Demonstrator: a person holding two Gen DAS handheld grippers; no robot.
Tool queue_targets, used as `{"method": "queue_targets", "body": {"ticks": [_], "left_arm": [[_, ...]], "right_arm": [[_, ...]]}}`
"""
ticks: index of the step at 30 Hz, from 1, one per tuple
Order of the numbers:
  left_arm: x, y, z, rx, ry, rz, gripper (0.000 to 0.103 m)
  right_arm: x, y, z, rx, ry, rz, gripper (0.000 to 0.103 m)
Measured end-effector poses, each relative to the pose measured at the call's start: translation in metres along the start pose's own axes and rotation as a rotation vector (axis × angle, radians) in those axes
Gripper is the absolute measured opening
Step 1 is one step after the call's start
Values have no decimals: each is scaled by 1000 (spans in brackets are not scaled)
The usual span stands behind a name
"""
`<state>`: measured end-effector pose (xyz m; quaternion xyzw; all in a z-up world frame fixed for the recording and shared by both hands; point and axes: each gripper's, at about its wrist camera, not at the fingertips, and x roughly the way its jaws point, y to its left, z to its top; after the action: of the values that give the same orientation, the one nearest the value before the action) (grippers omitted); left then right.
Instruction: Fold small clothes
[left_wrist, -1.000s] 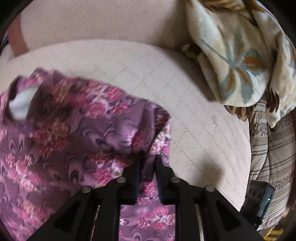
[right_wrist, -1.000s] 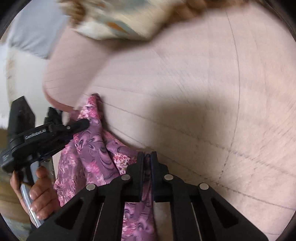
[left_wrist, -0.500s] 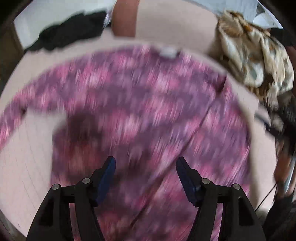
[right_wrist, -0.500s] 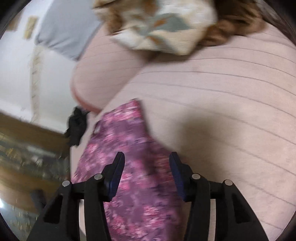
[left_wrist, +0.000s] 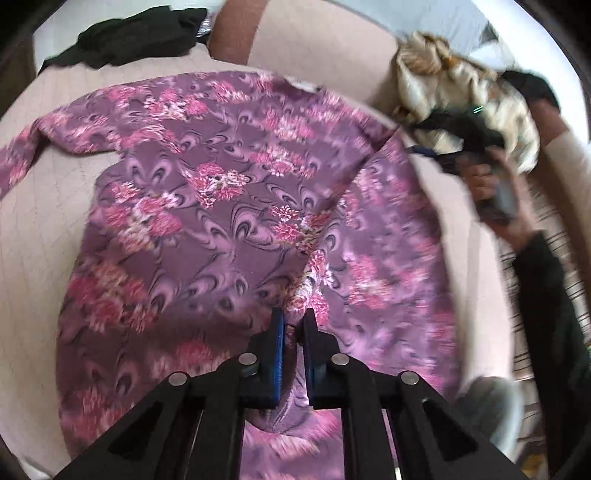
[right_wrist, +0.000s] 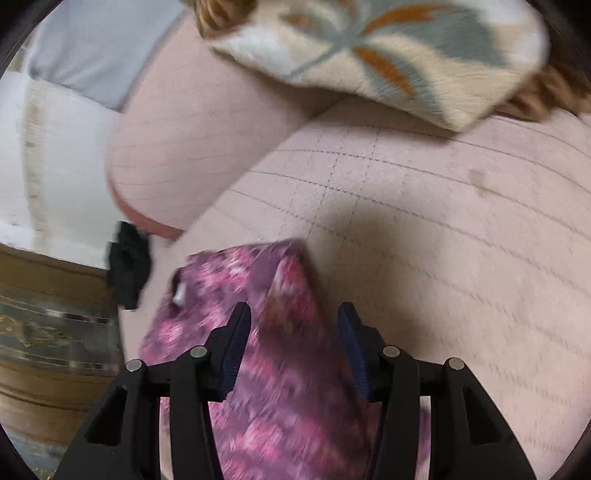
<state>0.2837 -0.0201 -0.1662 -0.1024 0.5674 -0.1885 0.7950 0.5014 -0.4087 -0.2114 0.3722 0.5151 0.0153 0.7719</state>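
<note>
A purple top with pink flowers (left_wrist: 221, 206) lies spread on the pink quilted cushion (left_wrist: 33, 229). One sleeve reaches to the left, and the right side is folded over along a slanted crease. My left gripper (left_wrist: 293, 325) is shut on a raised ridge of this top near its front edge. In the right wrist view the same top (right_wrist: 280, 369) is blurred and lies under and between the fingers of my right gripper (right_wrist: 293, 321). Its jaws stand apart and are closing, and the pads do not press on the cloth.
A beige leaf-patterned blanket (left_wrist: 461, 92) (right_wrist: 388, 55) is heaped at the back right. A black cloth (left_wrist: 129, 37) (right_wrist: 129, 269) lies at the far left edge. A person's hand (left_wrist: 491, 192) holds the other gripper at the right. Bare quilted cushion (right_wrist: 461, 277) spreads to the right.
My left gripper opened, swung across above the top and shut on cloth near the front edge. My right gripper let go of the top, and its jaws now stand apart.
</note>
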Motion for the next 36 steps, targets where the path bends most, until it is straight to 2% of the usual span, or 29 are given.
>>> {"method": "queue_targets", "body": {"ticks": [1, 2, 3, 4, 5, 7, 10, 13, 15, 16, 17, 18, 19, 21, 22, 23, 24, 26, 29, 30, 32, 33, 34, 36], "left_arm": [[-7, 3, -4, -20, 0, -34, 6], [-12, 6, -5, -42, 4, -69, 6], [-17, 8, -5, -54, 8, -89, 6], [-21, 10, -6, -54, 4, -96, 6], [-26, 12, -8, -49, 2, -101, 6], [-25, 12, -8, -51, 7, -98, 6], [-19, 19, -12, -48, 19, -23, 7], [-7, 26, -14, -45, 76, -5, 9], [-1, 31, -15, -75, 95, -4, 9], [-1, 31, -17, -65, 99, 2, 9], [-1, 31, -18, -63, 91, 15, 9], [-2, 31, -19, -68, 88, 15, 9], [-2, 32, -19, -72, 89, 10, 9], [2, 32, -20, -75, 91, 15, 9], [3, 33, -21, -74, 89, 22, 9], [3, 33, -22, -71, 82, 32, 8], [1, 33, -23, -72, 72, 30, 7], [-3, 34, -22, -76, 66, 4, 7], [0, 37, -22, -90, 51, 11, 7], [6, 40, -22, -106, 58, 27, 8], [19, 46, -22, -132, 97, 47, 11], [24, 47, -22, -134, 117, 48, 13], [25, 48, -22, -136, 118, 49, 13], [19, 46, -22, -126, 100, 44, 13]], "right_arm": [[3, 4, 2, -17, -2, -23, 38], [5, 9, 3, -39, 2, -38, 19], [6, 12, 3, -51, 6, -45, 7], [3, 15, 2, -64, -1, -50, 0], [0, 21, 1, -86, -16, -36, 0], [3, 35, -2, -134, -18, -74, 0], [21, 40, -1, -153, -13, -134, 0], [32, 36, -3, -148, 13, -106, 0], [22, 41, -10, -182, -3, -93, 2], [15, 42, -15, -192, -13, -92, 18], [8, 42, -19, -191, -30, -94, 54], [4, 42, -21, -191, -48, -108, 64], [6, 41, -20, -201, -41, -157, 65], [16, 37, -15, -188, -17, -183, 56], [27, 33, -12, -170, 16, -165, 38], [36, 30, -10, -163, 50, -167, 12], [41, 28, -8, -154, 66, -175, 4], [22, 43, -4, -201, -15, -160, 4], [-4, 58, 6, -217, -125, -141, 4], [-2, 58, 9, -215, -133, -151, 4], [23, 54, 17, -232, -56, -194, 6], [35, 51, 17, -236, -4, -209, 9], [39, 44, 15, -218, 28, -228, 17], [13, 36, 4, -192, -26, -150, 24]]}}
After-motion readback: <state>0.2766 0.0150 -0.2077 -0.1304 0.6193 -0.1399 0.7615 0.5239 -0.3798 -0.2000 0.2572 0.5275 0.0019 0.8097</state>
